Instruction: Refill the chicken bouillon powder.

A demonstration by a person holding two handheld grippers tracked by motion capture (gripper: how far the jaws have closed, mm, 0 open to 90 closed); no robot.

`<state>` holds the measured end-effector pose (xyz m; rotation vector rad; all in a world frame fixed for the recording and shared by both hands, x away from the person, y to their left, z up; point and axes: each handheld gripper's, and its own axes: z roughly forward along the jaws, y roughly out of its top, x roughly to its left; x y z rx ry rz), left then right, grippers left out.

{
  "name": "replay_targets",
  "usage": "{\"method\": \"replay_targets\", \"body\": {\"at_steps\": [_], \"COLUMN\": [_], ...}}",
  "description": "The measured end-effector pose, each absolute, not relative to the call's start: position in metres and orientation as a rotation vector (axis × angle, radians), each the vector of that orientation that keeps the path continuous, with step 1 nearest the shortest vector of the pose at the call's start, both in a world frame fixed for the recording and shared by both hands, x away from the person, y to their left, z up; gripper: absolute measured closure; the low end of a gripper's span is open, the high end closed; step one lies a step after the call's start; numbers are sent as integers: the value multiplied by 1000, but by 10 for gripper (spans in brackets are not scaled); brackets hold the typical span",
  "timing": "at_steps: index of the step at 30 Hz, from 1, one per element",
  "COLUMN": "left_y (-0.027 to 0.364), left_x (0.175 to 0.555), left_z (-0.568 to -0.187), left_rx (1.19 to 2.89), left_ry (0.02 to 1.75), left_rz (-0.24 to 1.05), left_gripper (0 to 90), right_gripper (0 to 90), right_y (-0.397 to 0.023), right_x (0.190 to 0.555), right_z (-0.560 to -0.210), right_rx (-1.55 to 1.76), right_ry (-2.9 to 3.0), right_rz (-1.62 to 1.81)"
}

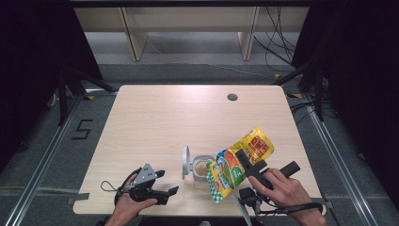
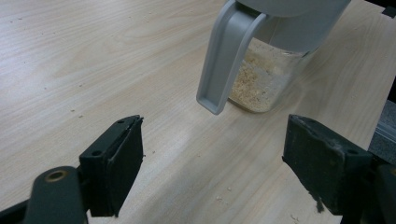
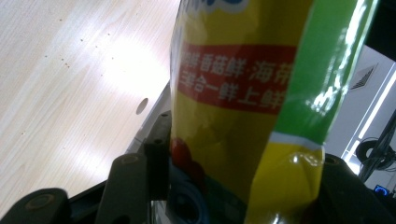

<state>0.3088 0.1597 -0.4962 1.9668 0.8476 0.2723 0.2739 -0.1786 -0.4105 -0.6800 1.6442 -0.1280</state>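
A yellow and green snack bag (image 1: pixel 237 162) hangs tilted, its lower end over a small clear jar (image 1: pixel 202 170) near the table's front edge. My right gripper (image 1: pixel 245 164) is shut on the bag's middle. In the right gripper view the bag (image 3: pixel 233 93) stands between the two jaws of the right gripper (image 3: pixel 247 163). The jar holds pale beige granules, and its grey lid (image 1: pixel 186 161) stands flipped up on the left. My left gripper (image 1: pixel 168 181) rests open on the table left of the jar. In its own view, the left gripper (image 2: pixel 215 135) faces the jar (image 2: pixel 264 79), apart from it.
The light wooden table (image 1: pixel 155 117) has a round cable hole (image 1: pixel 232 97) at the back right. A few crumbs (image 2: pixel 224 193) lie on the wood by my left gripper. A person's hands hold both grippers at the front edge. Dark floor, cables and shelving lie beyond the table.
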Motion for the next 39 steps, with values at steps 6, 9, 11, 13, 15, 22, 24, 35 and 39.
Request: {"method": "replay_targets", "body": {"at_steps": [6, 9, 11, 13, 15, 22, 24, 35, 39], "left_y": [161, 160, 159, 159, 160, 160, 160, 161, 161], "left_x": [309, 309, 309, 309, 309, 309, 309, 310, 310], "left_z": [-496, -496, -496, -496, -496, -496, -496, -496, -496], "left_rx": [1981, 1964, 1960, 1961, 1962, 1961, 1961, 1976, 1973], "left_ry": [845, 843, 834, 833, 832, 832, 832, 822, 823], "left_rz": [288, 279, 281, 281, 282, 282, 282, 283, 282], "left_gripper": [196, 196, 196, 195, 196, 196, 196, 195, 195], "right_gripper": [529, 529, 529, 530, 530, 537, 556, 563, 564], "right_y": [-178, -178, -178, -178, -178, -178, -178, -179, -178], "right_x": [274, 274, 274, 274, 274, 274, 274, 274, 275], "right_z": [-411, -411, -411, -411, -411, -411, -411, -411, -410], "right_rx": [-683, -684, -683, -684, -683, -685, -686, -684, -693], "right_ry": [1644, 1646, 1644, 1643, 1646, 1644, 1644, 1650, 1650], "right_rz": [-129, -128, -128, -128, -128, -129, -130, -125, -124]}}
